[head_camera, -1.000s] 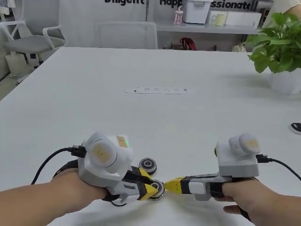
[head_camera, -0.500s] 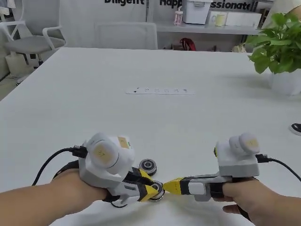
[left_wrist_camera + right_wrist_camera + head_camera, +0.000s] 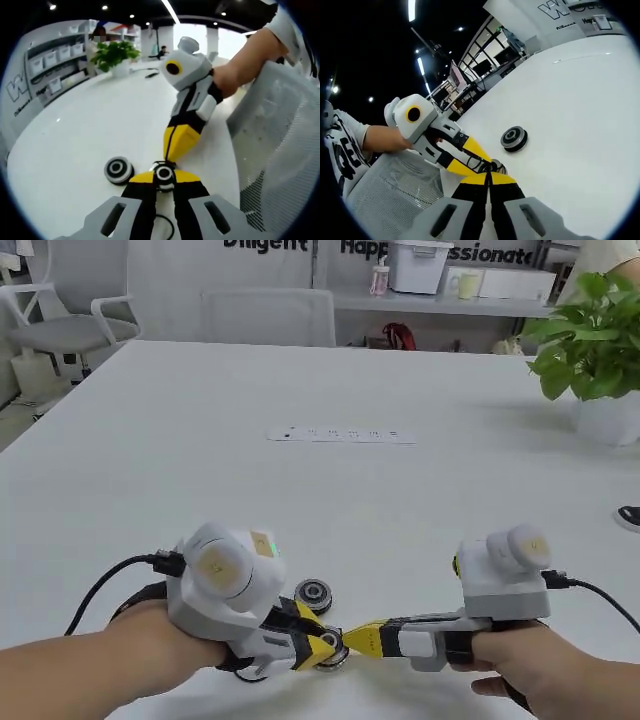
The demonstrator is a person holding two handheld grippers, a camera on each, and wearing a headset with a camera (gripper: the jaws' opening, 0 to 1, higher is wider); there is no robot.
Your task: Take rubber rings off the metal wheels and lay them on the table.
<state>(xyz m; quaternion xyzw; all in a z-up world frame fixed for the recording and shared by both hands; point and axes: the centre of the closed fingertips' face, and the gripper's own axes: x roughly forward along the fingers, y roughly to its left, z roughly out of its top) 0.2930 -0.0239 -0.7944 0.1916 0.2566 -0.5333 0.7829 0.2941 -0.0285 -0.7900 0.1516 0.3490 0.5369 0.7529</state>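
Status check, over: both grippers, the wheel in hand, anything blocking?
Left gripper shut on a metal wheel. Right gripper shut, tips at that wheel's rim. Second wheel lies apart on the table, not in the way.

Near edge: loose wheel [image 3: 314, 592].
Mid-table: power strip [image 3: 340, 433].
Far right: potted plant [image 3: 592, 350].
Elsewhere: open tabletop [image 3: 200, 480], passable.

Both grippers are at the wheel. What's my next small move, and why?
Probably draw the right gripper slowly away from the left gripper to peel the rubber ring. The left gripper's jaws clamp the wheel, and the right gripper's jaws are shut at its rim, apparently on the ring, though that is too small to confirm. A second wheel lies on the table.
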